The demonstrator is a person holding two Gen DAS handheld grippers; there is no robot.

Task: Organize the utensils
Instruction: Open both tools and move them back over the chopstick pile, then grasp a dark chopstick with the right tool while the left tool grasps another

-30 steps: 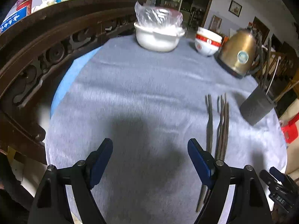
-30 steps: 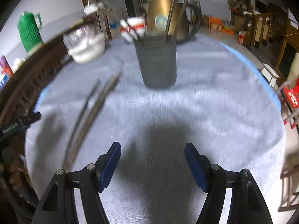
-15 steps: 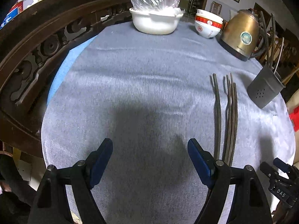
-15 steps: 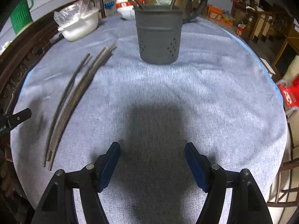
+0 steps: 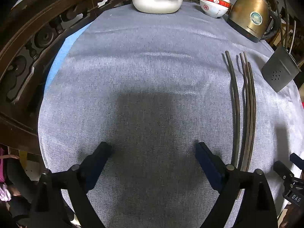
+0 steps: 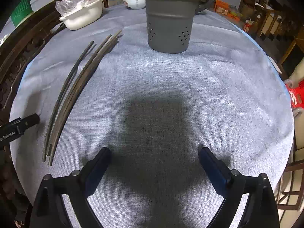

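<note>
Several dark chopsticks (image 5: 247,102) lie side by side on the grey tablecloth (image 5: 148,60), to the right of my left gripper (image 5: 153,148). In the right wrist view the same chopsticks (image 6: 74,93) lie to the left of my right gripper (image 6: 153,152). A grey perforated utensil holder (image 6: 169,26) stands upright beyond them with a few sticks in it; it shows at the right edge as the holder (image 5: 281,70) in the left wrist view. Both grippers hover over bare cloth, jaws opening, with nothing between them.
A white covered dish (image 5: 157,0), stacked red-and-white bowls (image 5: 214,3) and a brass kettle (image 5: 250,17) stand at the table's far side. A carved dark wooden chair back (image 5: 28,43) curves along the left edge. The other gripper's tip (image 6: 20,125) pokes in at the left.
Both views have tipped further down toward the cloth, the left gripper a little lower. Both grippers' jaws stand wider apart than before. The chopsticks and holder have not moved.
</note>
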